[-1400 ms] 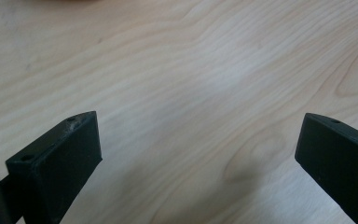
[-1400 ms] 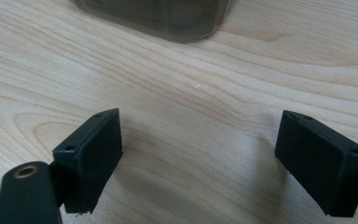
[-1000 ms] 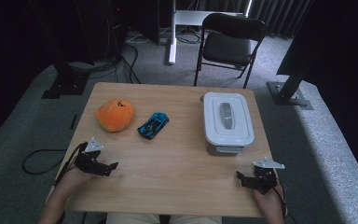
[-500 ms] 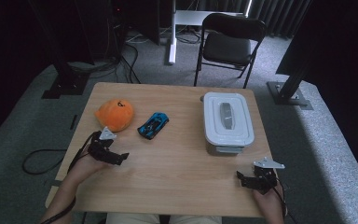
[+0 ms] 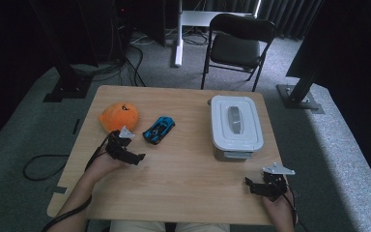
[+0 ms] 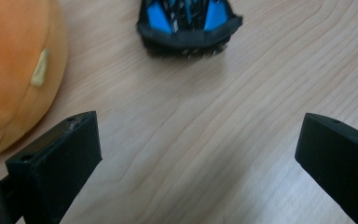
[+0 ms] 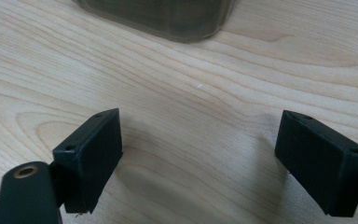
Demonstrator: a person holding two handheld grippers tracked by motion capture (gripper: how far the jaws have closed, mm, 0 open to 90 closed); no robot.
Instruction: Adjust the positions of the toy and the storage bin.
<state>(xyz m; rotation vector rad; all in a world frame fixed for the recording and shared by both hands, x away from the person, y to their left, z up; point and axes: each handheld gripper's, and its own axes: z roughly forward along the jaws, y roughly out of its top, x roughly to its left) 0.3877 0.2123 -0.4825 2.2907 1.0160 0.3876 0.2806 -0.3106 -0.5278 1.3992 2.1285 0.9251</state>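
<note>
Hovering w/ jaws apart, left tool (image 5: 136, 157) near blue toy car (image 5: 158, 129) at 1 o'clock, orange plush (image 5: 119, 116) beside, right tool (image 5: 249, 184) also spread wide.

No text, label, brand or number can be read. The orange rounded plush toy (image 5: 119, 116) at the far left of the table bears a small dark mark on top and a pale patch on its side, both too blurred to read.
</note>
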